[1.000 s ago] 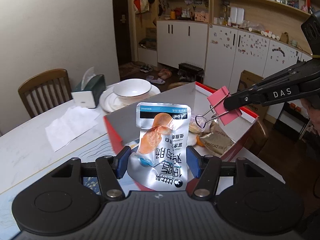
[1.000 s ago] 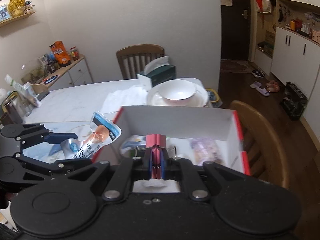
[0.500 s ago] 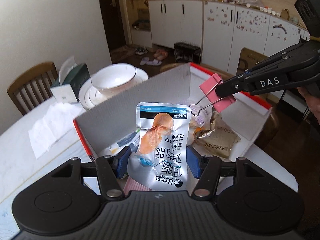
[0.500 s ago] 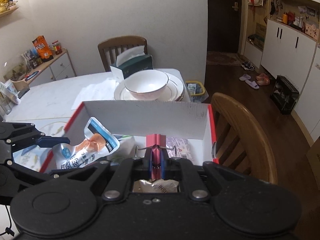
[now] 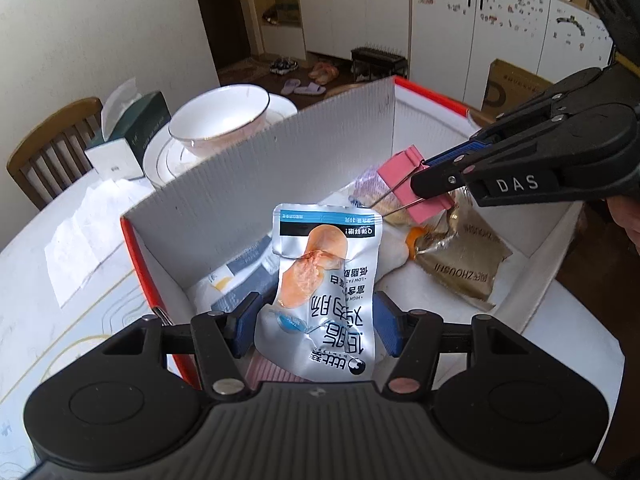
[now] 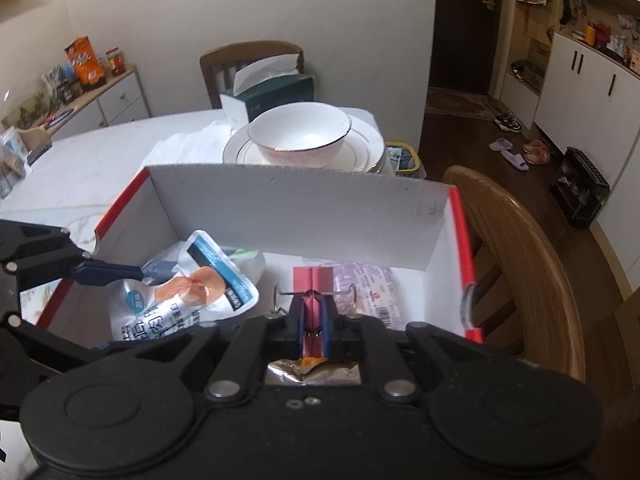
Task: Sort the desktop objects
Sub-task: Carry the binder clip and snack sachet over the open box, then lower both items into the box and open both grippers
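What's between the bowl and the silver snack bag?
The box's tall white wall stands between the bowl and the snack bag, seen from the left wrist.

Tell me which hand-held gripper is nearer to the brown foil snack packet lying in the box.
Right. The right hand-held gripper, shut on the pink binder clip, hovers directly above the brown foil snack packet. The left hand-held gripper, holding the silver pouch, is off to its side.

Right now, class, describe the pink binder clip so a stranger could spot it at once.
Find the red-edged white box on the table. Above its snack packets, the right hand-held gripper pinches the pink binder clip. It is the only solid pink block with wire handles, unlike the silver pouch beside it.
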Tool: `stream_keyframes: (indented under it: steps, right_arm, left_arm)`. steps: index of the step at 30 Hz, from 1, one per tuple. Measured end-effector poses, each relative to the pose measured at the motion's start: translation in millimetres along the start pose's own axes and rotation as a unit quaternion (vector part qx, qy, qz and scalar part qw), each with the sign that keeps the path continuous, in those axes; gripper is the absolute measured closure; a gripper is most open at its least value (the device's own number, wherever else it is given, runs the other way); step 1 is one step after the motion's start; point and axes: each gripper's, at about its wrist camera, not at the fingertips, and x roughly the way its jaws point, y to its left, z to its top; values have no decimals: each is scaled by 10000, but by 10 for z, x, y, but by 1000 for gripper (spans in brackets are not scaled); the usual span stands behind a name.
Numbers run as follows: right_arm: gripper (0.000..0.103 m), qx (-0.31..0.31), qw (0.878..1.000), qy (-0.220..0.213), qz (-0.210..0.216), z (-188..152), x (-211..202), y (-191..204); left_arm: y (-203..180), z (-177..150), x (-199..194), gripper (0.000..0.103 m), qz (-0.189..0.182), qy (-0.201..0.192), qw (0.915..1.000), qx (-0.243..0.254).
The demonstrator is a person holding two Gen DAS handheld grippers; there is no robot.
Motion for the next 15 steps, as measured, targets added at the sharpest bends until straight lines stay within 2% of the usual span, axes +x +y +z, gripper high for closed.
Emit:
stream_keyframes:
  steps: [11, 15]
  right_arm:
    - [93, -179, 9995, 231, 102, -50, 73, 92]
    - [84, -92, 9995, 268, 169, -60, 30, 27]
  left_arm:
    - [-15, -9, 69, 42, -24, 180, 9998, -3]
    - [-24, 0, 73, 40, -26, 240, 9997, 11]
